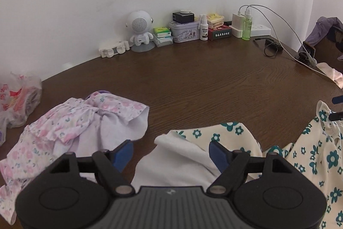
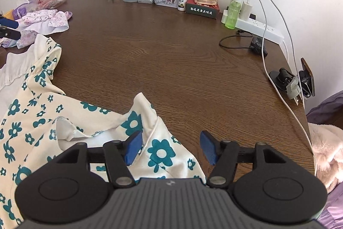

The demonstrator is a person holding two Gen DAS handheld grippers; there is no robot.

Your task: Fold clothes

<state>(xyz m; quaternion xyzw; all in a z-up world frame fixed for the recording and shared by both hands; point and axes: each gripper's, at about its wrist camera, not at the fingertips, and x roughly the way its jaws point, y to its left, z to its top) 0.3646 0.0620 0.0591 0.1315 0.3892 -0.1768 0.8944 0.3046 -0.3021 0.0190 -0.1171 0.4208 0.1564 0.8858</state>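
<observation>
Jaws of both the left gripper (image 1: 171,153) and right gripper (image 2: 170,148) gape wide above the rumpled dress (image 2: 38,113), seemingly poised for pinching edges.

A robot-shaped speaker (image 1: 139,29) and green spray bottle (image 1: 247,25) line the wall.

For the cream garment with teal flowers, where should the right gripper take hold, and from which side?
Probably the raised fold of the cream floral garment, just ahead of the open right gripper. That peak stands up off the table, so the blue pads could close across it coming straight forward from the near edge. Flat areas to the left offer less to pinch.
</observation>
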